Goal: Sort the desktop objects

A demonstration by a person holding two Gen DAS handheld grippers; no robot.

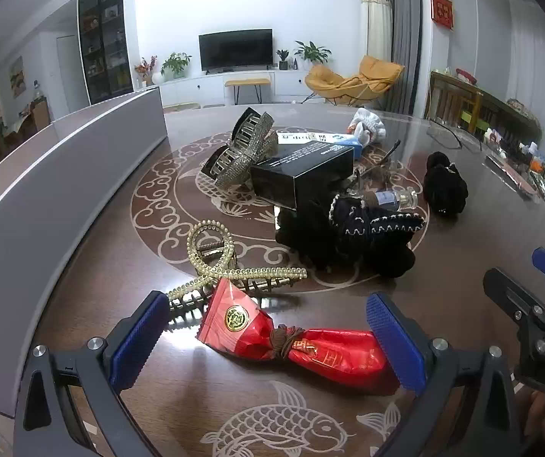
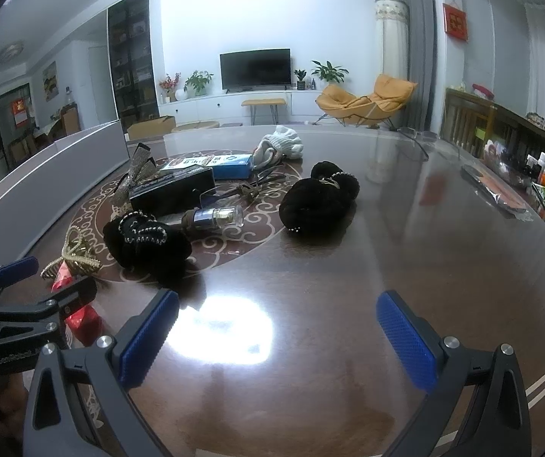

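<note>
A red foil candy pouch [image 1: 291,339] tied with brown cord lies on the dark table between the open blue pads of my left gripper [image 1: 268,339], not clamped. A gold beaded hair claw [image 1: 219,262] lies just beyond it. My right gripper [image 2: 276,335] is open and empty over bare table. Further back lie a black scrunchie with white stitching [image 1: 363,232], a black box [image 1: 302,179], a silver hair claw [image 1: 245,148], a small glass bottle [image 2: 215,219] and a second black scrunchie [image 2: 318,198].
A grey curved panel [image 1: 63,167] borders the table on the left. A blue-white carton [image 2: 222,163], white knitted cloth [image 2: 283,143] and spectacles [image 2: 413,141] lie at the back. A dark flat object [image 2: 493,190] lies at the right edge. My right gripper shows at the left wrist view's right edge [image 1: 531,289].
</note>
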